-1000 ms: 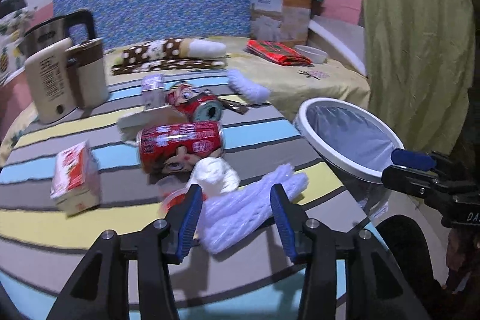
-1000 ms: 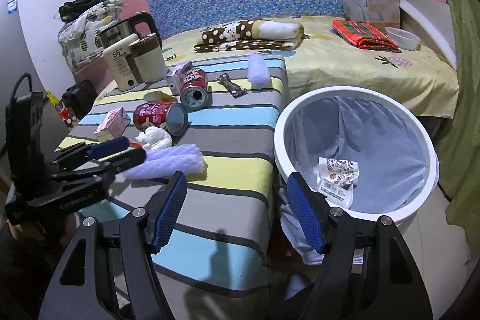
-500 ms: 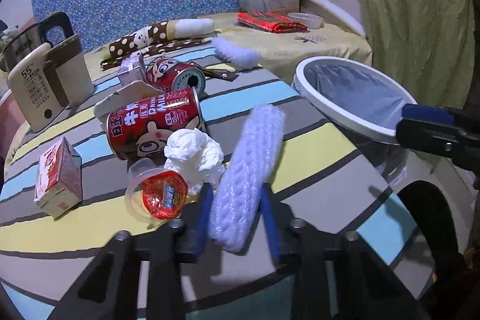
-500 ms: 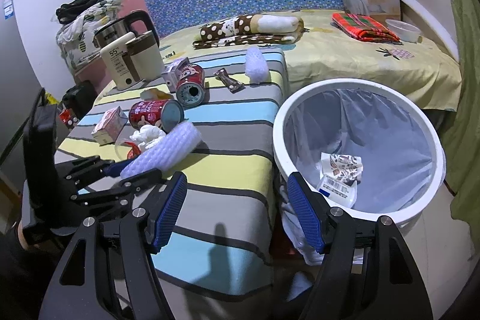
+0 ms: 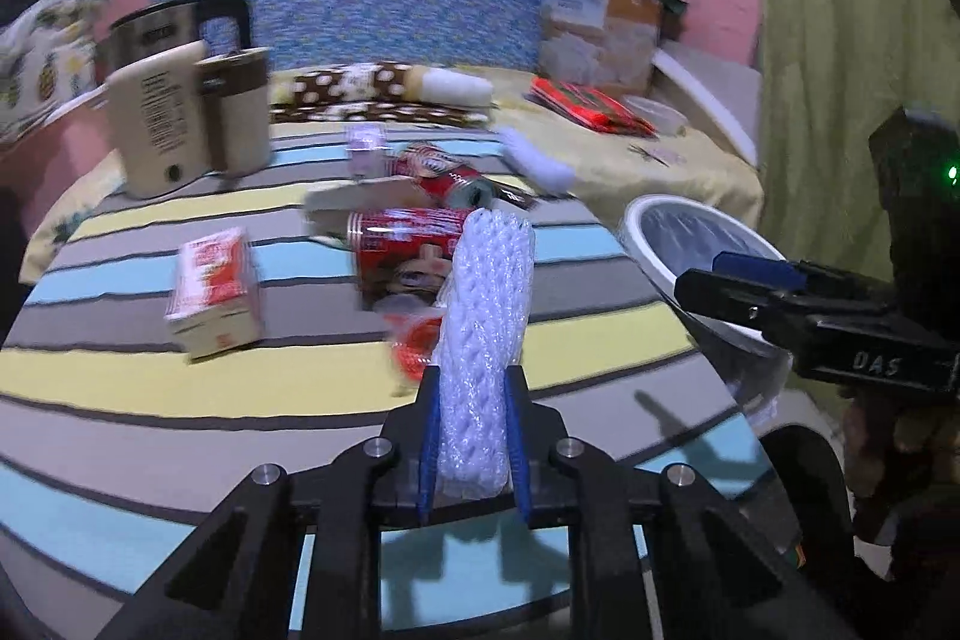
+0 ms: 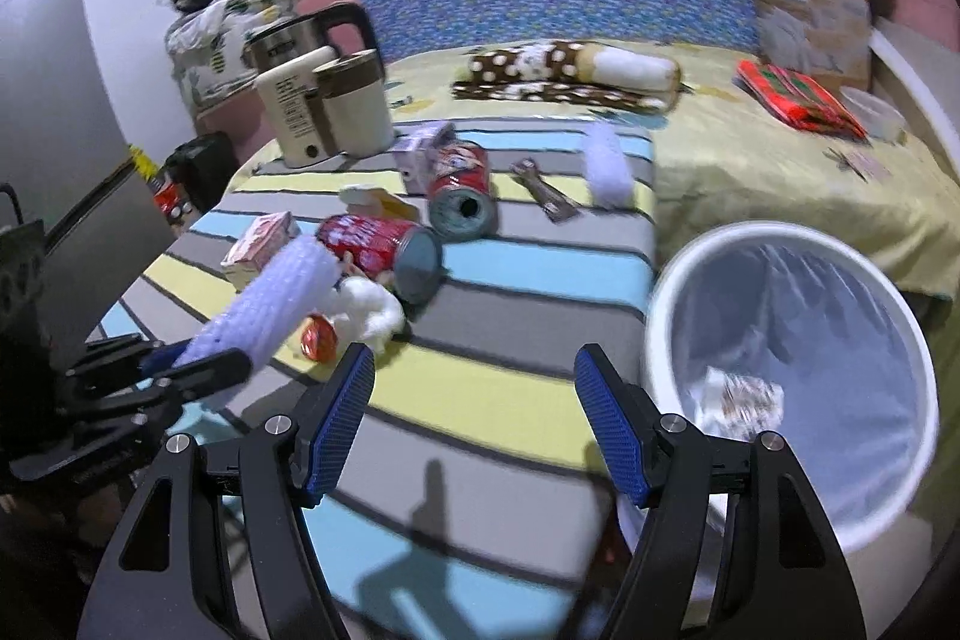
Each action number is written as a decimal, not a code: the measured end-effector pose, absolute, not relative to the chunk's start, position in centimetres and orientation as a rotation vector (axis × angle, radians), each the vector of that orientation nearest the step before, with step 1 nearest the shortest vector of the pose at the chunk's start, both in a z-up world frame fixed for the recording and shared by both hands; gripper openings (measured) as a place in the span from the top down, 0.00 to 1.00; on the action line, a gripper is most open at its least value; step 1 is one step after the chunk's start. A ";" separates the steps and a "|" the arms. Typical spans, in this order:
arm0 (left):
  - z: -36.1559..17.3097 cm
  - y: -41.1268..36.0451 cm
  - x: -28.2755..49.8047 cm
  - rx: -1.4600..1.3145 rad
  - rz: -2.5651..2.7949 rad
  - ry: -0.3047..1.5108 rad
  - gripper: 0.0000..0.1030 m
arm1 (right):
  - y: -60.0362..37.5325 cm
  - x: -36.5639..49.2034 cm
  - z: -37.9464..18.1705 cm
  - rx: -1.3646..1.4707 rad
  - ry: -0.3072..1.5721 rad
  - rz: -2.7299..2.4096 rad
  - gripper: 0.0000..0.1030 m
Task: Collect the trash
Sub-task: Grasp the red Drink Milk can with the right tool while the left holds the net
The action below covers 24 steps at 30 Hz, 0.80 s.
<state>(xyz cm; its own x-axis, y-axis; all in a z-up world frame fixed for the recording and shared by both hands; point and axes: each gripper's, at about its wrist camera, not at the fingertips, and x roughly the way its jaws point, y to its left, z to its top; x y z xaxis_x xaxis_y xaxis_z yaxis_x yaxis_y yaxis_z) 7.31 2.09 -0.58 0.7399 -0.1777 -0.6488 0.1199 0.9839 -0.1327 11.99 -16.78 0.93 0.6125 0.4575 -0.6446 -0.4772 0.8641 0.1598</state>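
The left claw (image 5: 472, 415) has just been closing and now pinches the near end of a white foam net sleeve (image 5: 489, 316) between its blue pads — the sleeve sticks out ahead of the fingers, its far end raised over the striped worktop (image 5: 150, 400). Just beyond lie a crumpled white tissue (image 6: 366, 307), a small red-lidded cup (image 6: 318, 337) and a red can (image 6: 378, 244) on its side, with a second red can (image 6: 462, 196) farther back. The right claw (image 6: 474, 424) stands wide open, nothing between its pads — beside the white trash bin (image 6: 660, 316), which holds some paper scraps (image 6: 741, 397).
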 end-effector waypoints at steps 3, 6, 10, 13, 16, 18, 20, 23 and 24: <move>-0.5 3.8 7.4 -0.113 -0.114 0.716 0.81 | -15.4 13.0 0.9 -0.064 0.733 0.565 0.32; -0.6 5.0 7.4 -0.131 -0.088 0.716 0.81 | -13.8 14.2 0.7 -0.120 0.727 0.580 0.32; -0.9 6.2 7.7 -0.146 -0.071 0.717 0.81 | -12.4 15.8 0.0 -0.172 0.746 0.601 0.32; -1.1 6.9 7.8 -0.157 -0.061 0.718 0.81 | -11.4 16.8 -0.7 -0.216 0.762 0.609 0.32; -1.2 7.7 8.0 -0.168 -0.050 0.718 0.81 | -10.5 17.2 -1.4 -0.254 0.782 0.627 0.32; -1.3 8.2 8.0 -0.174 -0.045 0.719 0.81 | -10.1 17.0 -1.4 -0.257 0.776 0.647 0.32; -1.5 8.6 8.0 -0.179 -0.042 0.719 0.81 | -9.8 16.6 -1.1 -0.259 0.771 0.683 0.32; -1.7 9.0 8.1 -0.188 -0.042 0.722 0.81 | -9.1 15.9 -0.8 -0.295 0.756 0.726 0.31; -1.7 9.1 8.1 -0.190 -0.042 0.723 0.81 | -9.1 15.9 -0.6 -0.304 0.744 0.725 0.31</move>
<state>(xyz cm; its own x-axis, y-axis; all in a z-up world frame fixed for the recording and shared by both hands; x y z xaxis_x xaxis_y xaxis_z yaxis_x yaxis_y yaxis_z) 8.14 9.06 -1.69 0.7499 -0.1036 -0.6534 -0.0277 0.9819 -0.1874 15.88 -9.07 -0.64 0.5109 0.4889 -0.7071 -0.6941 0.7198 -0.0038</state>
